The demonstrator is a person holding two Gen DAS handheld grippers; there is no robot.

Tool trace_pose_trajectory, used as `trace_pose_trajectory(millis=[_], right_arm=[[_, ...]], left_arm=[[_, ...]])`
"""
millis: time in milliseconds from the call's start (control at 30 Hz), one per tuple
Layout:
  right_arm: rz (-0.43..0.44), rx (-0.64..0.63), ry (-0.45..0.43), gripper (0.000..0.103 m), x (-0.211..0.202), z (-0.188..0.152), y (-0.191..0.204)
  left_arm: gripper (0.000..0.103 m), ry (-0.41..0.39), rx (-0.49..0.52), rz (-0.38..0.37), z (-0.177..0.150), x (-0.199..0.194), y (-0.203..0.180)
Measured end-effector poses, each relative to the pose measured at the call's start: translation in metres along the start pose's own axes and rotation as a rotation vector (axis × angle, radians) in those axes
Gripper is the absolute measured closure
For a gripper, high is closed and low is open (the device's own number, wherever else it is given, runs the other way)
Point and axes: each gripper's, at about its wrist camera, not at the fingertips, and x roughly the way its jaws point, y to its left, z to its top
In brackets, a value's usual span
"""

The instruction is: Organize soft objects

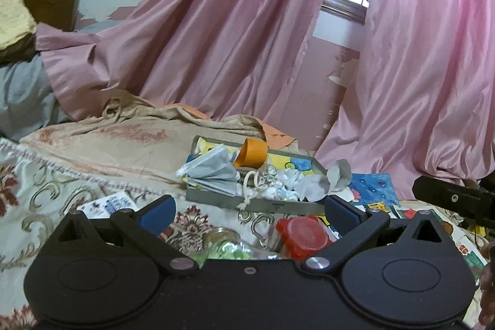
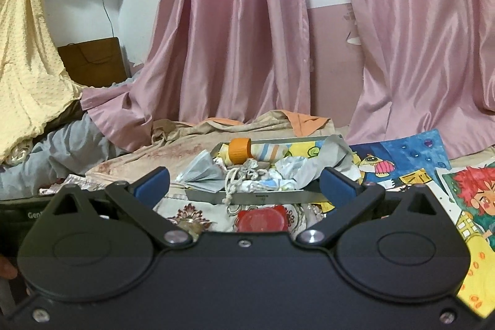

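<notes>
Left gripper: jaws wide apart, holding nothing, low over the bed.
Right gripper: jaws spread, holding nothing.
Tray: just ahead, near edge facing both grippers, piled with crumpled cloths.
Red lid: between left gripper and tray edge.
Curtain: behind the tray.

Both wrist cameras sit low over the bed, just behind their own grippers, whose black housings fill the lower third of each frame. Each faces forward and slightly upward toward the glossy pink satin curtains filling the upper frame. Both share the shallow grey metal tray heaped with crumpled cloth and paper at frame centre, near each lens. The left wrist view looks from further left, catching part of the right gripper at its right edge; the right wrist view is more head-on.
</notes>
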Motion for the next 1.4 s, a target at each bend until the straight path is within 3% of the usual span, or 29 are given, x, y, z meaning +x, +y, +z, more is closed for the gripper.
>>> trace_pose_trajectory(millis=[367, 600, 800, 1400], right_arm=[[0.026, -0.037, 0.022, 0.0, -0.016, -0.036, 0.035], [0.019, -0.004, 0.078, 0.0, -0.032, -0.057, 0.042], [-0.039, -0.005, 0.13, 0.0, -0.039, -0.076, 0.039], [-0.121, -0.036, 0.19, 0.0, -0.035, -0.086, 0.036]], left_arm=[[0.001, 0.062, -0.103, 0.073, -0.019, -0.029, 0.015], [0.001, 0.148, -0.097, 0.115, -0.032, -0.038, 0.013], [0.001, 0.254, -0.065, 0.143, -0.05, -0.039, 0.006], [0.001, 0.347, -0.009, 0.23, -0.066, -0.041, 0.0]])
